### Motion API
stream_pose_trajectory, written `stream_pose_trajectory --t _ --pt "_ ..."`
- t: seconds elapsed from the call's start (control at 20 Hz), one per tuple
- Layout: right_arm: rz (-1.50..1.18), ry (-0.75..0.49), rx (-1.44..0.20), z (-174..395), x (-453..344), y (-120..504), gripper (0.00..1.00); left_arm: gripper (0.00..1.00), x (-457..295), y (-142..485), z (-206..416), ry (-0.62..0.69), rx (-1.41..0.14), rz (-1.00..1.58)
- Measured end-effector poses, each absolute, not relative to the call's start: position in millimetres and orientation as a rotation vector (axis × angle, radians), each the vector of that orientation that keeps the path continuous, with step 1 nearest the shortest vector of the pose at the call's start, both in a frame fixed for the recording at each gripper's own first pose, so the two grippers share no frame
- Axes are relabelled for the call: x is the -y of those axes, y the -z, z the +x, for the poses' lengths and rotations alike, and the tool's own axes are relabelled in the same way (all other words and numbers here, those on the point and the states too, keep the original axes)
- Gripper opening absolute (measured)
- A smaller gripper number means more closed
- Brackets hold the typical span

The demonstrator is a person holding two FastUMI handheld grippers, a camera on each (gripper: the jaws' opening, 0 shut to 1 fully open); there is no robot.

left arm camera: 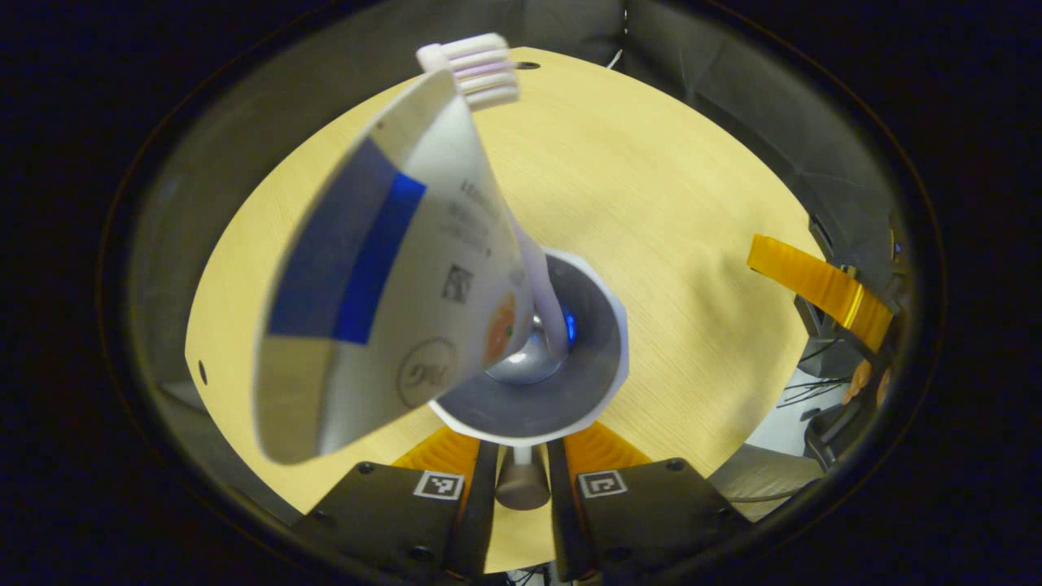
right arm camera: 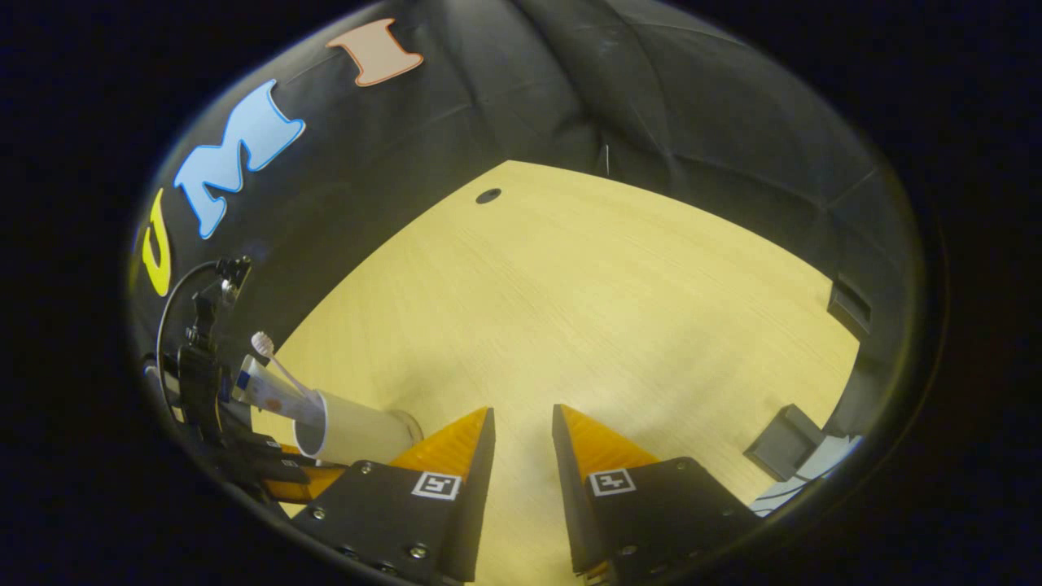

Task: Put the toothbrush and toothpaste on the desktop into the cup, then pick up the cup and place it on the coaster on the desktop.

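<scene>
- Left gripper view: the left hand-held gripper (left arm camera: 521,456) grips the cup (left arm camera: 533,350) at its rim; toothpaste (left arm camera: 383,293) and toothbrush (left arm camera: 480,69) stand inside (leaning out).
- Right gripper view: the right hand-held gripper (right arm camera: 521,431) hangs spread, holding nothing, above the worktop (right arm camera: 586,309); the cup (right arm camera: 350,435) is just beside it.

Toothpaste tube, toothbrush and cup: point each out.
toothpaste tube (left arm camera: 383,285), left gripper view, on its flat crimped end.
toothbrush (left arm camera: 480,69), left gripper view, on its bristle head.
cup (right arm camera: 358,437), right gripper view, on its outer wall.

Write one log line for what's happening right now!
toothbrush, toothpaste: in cup | left gripper: at cup | right gripper: open, idle | coaster: unseen
</scene>
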State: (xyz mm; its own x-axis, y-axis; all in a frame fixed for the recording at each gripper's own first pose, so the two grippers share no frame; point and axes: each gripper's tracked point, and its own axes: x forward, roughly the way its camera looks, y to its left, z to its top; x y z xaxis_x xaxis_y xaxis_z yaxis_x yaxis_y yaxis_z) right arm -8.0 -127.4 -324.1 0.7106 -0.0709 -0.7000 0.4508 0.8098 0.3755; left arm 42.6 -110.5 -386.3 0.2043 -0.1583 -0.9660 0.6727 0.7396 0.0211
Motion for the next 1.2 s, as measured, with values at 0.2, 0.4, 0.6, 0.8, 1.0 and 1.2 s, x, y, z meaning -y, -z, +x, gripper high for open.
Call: stream_pose_trajectory --t 0.2,0.4,0.6,0.8,1.0,1.2 --pt "0.549 0.279 -0.731 -3.0 119.1 321.5 0.43 0.73 105.9 373.3 48.8 0.592 -1.197 0.473" --pt "0.524 0.242 -0.738 -0.7 106.2 321.0 0.43 0.72 111.5 355.5 38.1 0.610 -1.124 0.434" --pt "0.480 0.187 -0.743 -0.1 89.1 314.7 0.43 0.71 116.3 330.2 31.8 0.602 -1.022 0.365" --pt "0.392 0.103 -0.708 4.3 66.8 292.4 0.43 0.72 117.5 299.4 31.6 0.577 -0.883 0.319" --pt "0.283 0.008 -0.623 14.9 42.2 249.3 0.42 0.72 119.8 256.5 30.2 0.511 -0.715 0.231" --pt "0.189 -0.059 -0.498 31.4 23.7 193.9 0.42 0.72 101.9 213.2 36.0 0.418 -0.526 0.155"
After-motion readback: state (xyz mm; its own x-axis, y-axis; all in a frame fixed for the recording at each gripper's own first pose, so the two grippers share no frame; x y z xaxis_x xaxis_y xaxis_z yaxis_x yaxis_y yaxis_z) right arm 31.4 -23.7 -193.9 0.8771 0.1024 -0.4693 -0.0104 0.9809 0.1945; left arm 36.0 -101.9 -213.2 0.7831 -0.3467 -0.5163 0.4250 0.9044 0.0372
